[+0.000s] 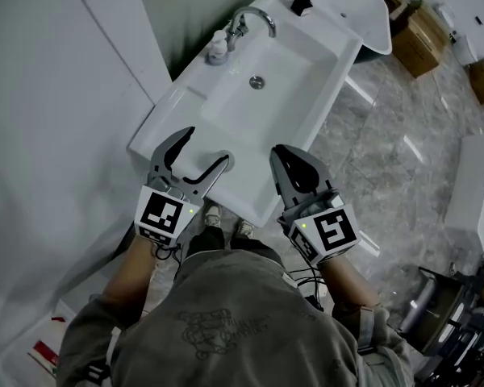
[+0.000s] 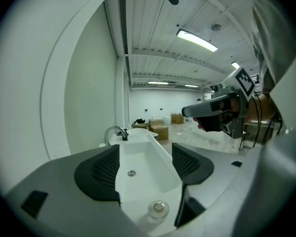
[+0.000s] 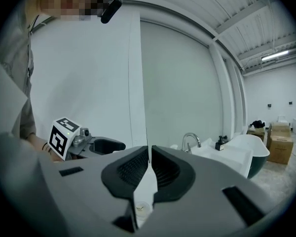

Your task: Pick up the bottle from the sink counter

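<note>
A small clear bottle with a round cap stands on the front rim of the white sink counter, low between the jaws in the left gripper view. It also shows low under the shut jaws in the right gripper view. My left gripper is open just short of this bottle, with only the basin showing between its pads. To its right, my right gripper is shut and empty over the counter's front edge. A second pale bottle stands beside the faucet.
A white wall runs close along the counter's left side. A black object sits at the counter's far end, with a white bathtub beyond. Cardboard boxes stand on the marble floor at the right. The drain lies mid-basin.
</note>
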A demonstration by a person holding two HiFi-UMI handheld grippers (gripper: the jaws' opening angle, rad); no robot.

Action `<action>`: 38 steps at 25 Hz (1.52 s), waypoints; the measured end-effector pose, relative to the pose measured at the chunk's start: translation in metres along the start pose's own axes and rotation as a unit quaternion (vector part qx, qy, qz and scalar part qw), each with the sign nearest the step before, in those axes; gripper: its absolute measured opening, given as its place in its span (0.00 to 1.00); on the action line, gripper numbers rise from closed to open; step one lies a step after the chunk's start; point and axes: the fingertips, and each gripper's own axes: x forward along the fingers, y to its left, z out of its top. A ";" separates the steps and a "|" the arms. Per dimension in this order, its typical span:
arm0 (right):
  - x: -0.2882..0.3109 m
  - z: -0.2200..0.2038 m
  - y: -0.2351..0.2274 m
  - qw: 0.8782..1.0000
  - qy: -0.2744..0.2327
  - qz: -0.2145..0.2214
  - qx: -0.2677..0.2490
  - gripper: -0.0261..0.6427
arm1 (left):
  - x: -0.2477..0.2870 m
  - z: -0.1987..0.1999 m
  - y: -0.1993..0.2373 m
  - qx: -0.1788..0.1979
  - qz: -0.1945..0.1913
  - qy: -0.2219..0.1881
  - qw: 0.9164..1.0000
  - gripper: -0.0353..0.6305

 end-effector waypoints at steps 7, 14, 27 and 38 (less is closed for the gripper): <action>0.015 -0.009 -0.005 1.000 0.004 0.006 -0.018 0.10 | 0.035 -0.053 -0.027 0.051 -0.055 0.041 0.996 0.56; 0.027 -0.038 -0.015 1.000 0.022 0.000 -0.006 0.10 | 0.071 -0.127 -0.043 0.057 -0.131 0.105 0.984 0.57; 0.053 -0.115 -0.023 0.997 0.073 -0.017 0.021 0.10 | 0.097 -0.222 -0.066 0.091 -0.251 0.159 0.951 0.59; 0.071 -0.144 -0.038 0.996 0.074 -0.035 0.036 0.10 | 0.119 -0.241 -0.071 0.084 -0.292 0.143 0.942 0.59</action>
